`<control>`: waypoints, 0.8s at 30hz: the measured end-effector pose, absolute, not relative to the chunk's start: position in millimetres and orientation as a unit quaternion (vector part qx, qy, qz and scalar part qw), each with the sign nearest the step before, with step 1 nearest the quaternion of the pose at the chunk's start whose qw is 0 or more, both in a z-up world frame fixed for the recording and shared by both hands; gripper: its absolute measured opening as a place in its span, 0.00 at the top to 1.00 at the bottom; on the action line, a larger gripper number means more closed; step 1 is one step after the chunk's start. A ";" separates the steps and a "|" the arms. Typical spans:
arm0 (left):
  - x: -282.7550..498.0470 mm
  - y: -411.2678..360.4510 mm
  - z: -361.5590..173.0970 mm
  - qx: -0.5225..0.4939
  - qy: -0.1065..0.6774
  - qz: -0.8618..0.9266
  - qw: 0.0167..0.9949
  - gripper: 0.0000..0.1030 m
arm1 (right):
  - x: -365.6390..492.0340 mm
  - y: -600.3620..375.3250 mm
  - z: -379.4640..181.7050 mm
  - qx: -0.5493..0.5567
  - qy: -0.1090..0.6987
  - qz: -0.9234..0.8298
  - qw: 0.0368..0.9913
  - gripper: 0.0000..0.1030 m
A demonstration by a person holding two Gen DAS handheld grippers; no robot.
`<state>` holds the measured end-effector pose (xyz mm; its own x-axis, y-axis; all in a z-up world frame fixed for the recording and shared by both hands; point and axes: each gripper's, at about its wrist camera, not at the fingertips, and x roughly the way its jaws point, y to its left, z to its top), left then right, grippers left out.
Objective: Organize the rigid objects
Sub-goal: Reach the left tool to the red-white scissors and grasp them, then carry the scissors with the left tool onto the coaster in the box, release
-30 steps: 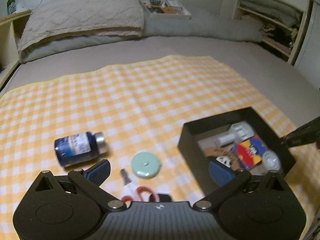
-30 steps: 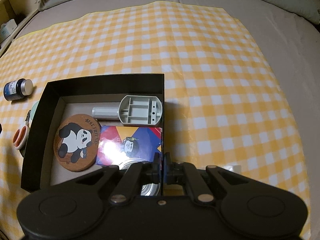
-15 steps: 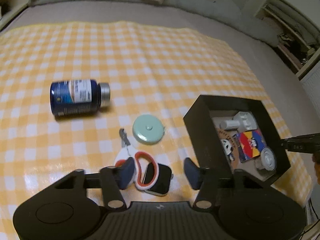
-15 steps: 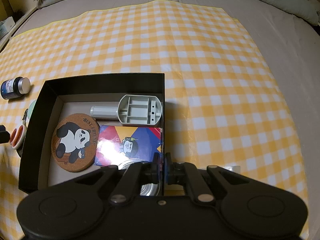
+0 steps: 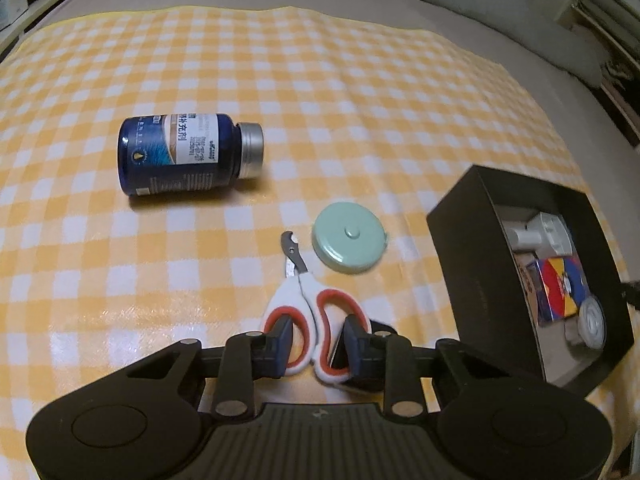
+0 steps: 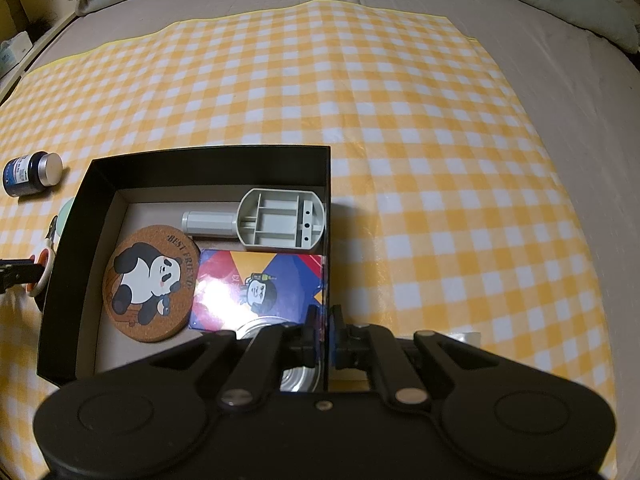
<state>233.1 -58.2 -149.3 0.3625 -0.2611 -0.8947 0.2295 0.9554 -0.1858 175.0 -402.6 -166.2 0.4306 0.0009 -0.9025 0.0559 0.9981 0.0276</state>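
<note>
- Two grippers at work over the checked cloth (image 5: pixel 360 92).
- Left gripper (image 5: pixel 316 340): jaws just closing, pads now against the clipper handles (image 5: pixel 316 312), beside the green tape measure (image 5: pixel 350 242).
- Right gripper (image 6: pixel 325 334): clamped on the black box (image 6: pixel 200 164) wall.

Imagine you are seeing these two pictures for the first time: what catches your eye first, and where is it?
The yellow checked cloth over the bed stands out first. On it sits a black box holding a panda coaster beside a colourful card pack, with the right gripper clamped on its near wall. Outside the box, the left gripper has been closing around the red-and-white clippers, near a toppled blue bottle.
</note>
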 end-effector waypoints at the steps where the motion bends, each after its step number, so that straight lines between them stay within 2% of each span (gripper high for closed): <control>1: 234.4 -57.0 -150.8 -0.020 0.542 -0.147 0.827 0.72 | 175.1 -402.6 -166.2 0.026 0.533 -0.016 0.845 0.95; 2: 235.8 -56.6 -151.9 -0.024 0.541 -0.146 0.828 0.73 | 175.7 -402.7 -166.8 0.027 0.533 -0.016 0.845 0.95; 4: 239.1 -55.2 -153.6 -0.029 0.538 -0.141 0.831 0.82 | 175.5 -402.4 -166.8 0.027 0.533 -0.016 0.845 0.95; 14: 240.9 -52.1 -149.9 -0.029 0.528 -0.123 0.840 0.83 | 175.8 -402.1 -168.3 0.026 0.535 -0.017 0.844 0.96; 24: 224.5 -45.2 -98.0 -0.124 0.466 -0.164 0.861 0.83 | 176.4 -402.3 -168.5 0.025 0.535 -0.017 0.844 0.96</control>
<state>224.5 -45.2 -98.0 0.5127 -0.3969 -0.7613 0.1664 0.9158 -0.3654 176.4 -402.3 -168.5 0.4259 -0.0026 -0.9047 0.0556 0.9982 0.0233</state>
